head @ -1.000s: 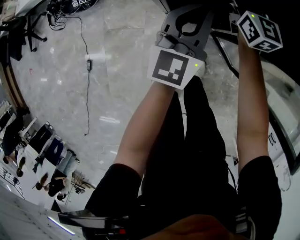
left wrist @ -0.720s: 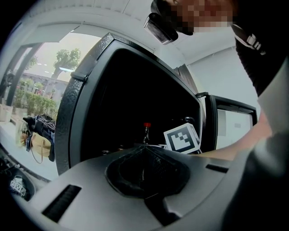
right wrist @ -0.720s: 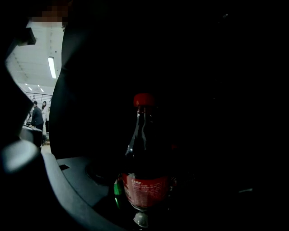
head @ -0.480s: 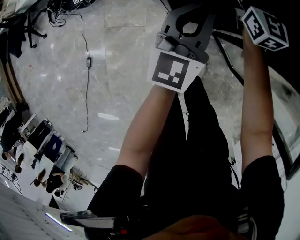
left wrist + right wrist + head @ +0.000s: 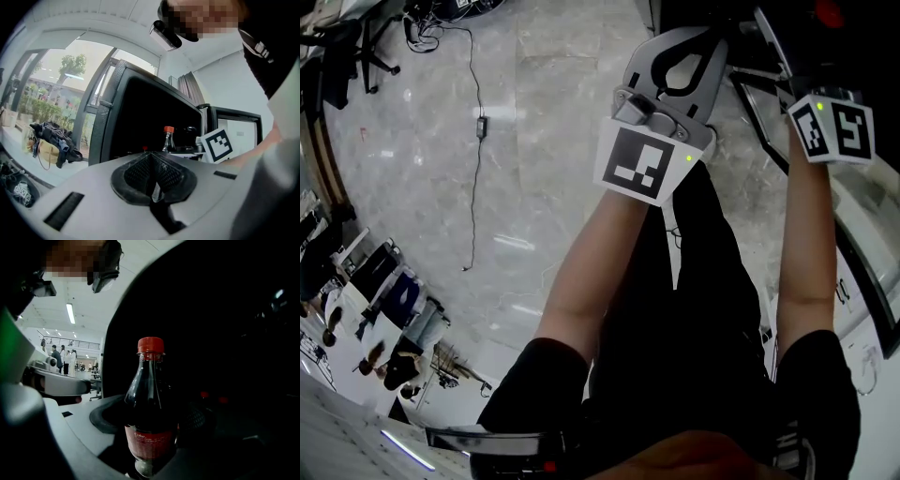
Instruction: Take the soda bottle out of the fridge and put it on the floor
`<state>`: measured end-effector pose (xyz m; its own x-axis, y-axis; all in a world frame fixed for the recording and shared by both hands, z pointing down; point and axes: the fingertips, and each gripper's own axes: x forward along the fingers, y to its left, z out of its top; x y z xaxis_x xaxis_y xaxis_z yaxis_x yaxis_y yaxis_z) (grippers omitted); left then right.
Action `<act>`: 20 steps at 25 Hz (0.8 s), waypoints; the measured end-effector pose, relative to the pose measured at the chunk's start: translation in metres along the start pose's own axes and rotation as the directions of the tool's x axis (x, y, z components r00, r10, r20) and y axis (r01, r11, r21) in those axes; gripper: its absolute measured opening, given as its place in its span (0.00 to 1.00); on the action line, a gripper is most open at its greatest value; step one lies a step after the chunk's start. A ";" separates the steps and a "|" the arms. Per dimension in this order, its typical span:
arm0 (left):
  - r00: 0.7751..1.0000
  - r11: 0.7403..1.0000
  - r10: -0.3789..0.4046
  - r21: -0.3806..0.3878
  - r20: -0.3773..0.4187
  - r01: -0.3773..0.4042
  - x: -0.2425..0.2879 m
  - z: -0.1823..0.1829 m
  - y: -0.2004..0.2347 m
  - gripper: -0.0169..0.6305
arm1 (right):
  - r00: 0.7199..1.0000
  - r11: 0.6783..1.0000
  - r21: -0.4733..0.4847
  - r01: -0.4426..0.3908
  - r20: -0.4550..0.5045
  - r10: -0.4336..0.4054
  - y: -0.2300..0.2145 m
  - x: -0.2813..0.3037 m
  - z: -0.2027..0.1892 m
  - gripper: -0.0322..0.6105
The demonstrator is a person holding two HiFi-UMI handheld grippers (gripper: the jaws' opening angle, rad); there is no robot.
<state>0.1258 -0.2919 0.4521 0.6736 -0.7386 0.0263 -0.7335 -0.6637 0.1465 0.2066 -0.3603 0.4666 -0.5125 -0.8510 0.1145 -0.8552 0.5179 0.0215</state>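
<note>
A dark soda bottle (image 5: 149, 394) with a red cap and red label fills the right gripper view, upright between the jaws, against the black inside of the fridge (image 5: 225, 333). My right gripper (image 5: 150, 427) is shut on its lower body. In the head view only that gripper's marker cube (image 5: 834, 127) shows at the upper right, and the bottle is hidden. My left gripper (image 5: 675, 47) hangs beside it over the floor, shut with nothing in it; its pads (image 5: 161, 176) touch in the left gripper view.
The open fridge (image 5: 140, 117) stands ahead with another red-capped bottle (image 5: 168, 139) on its shelf. Grey marble floor (image 5: 534, 141) lies below, with a cable and adapter (image 5: 476, 122) and a chair (image 5: 356, 47) at far left. The fridge door edge (image 5: 862, 234) is at right.
The right gripper's marker cube has come down and toward the person in the head view. The left gripper has barely shifted.
</note>
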 end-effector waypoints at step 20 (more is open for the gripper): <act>0.973 0.974 0.221 -0.043 -0.073 -0.224 -0.175 -0.183 0.072 0.03 | 0.874 0.880 0.021 -0.474 -0.106 0.474 0.251 -0.006 -0.200 0.54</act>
<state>-0.0283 -0.1893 0.6395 0.5000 -0.8562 0.1301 -0.8612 -0.4757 0.1791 0.0103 -0.2073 0.6703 -0.8450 -0.4894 0.2156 -0.5111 0.8577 -0.0558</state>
